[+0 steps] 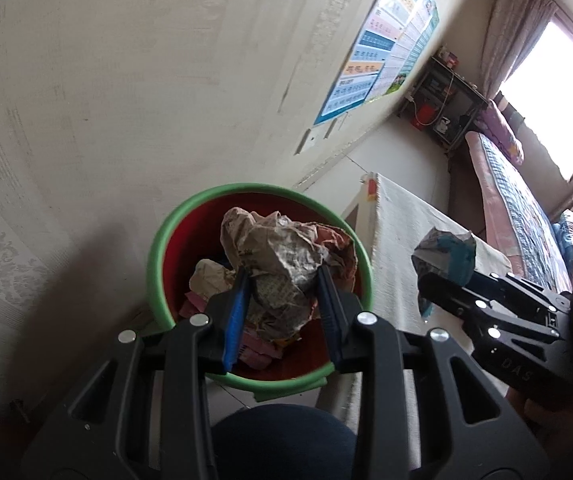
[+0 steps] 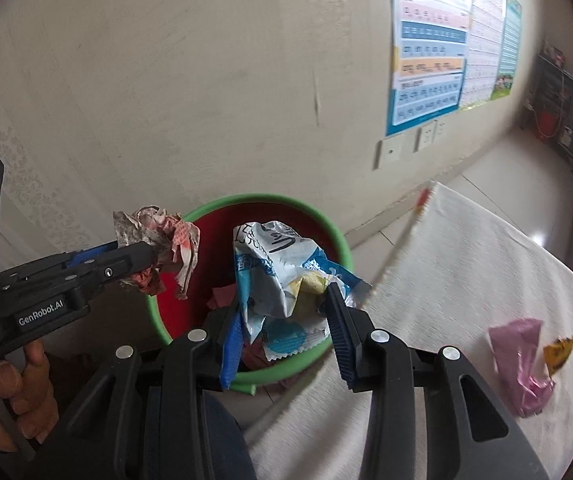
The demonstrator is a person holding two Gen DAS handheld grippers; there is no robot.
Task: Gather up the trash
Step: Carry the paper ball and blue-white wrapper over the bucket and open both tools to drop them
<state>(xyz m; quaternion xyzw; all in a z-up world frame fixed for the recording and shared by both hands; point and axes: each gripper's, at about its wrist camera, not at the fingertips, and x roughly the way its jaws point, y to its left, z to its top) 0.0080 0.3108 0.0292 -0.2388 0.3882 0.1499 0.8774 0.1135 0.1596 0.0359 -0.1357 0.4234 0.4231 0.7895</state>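
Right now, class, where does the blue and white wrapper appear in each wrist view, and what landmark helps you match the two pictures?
Left wrist view: the wrapper is at the right, held in the right gripper, beside the table.
Right wrist view: the wrapper is at the centre, between the fingers, in front of the bin.
Shared landmark: the green-rimmed red bin.

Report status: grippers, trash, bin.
Left gripper shut on newspaper wad, right gripper shut on wrapper. Both above bin. Nothing blocking.
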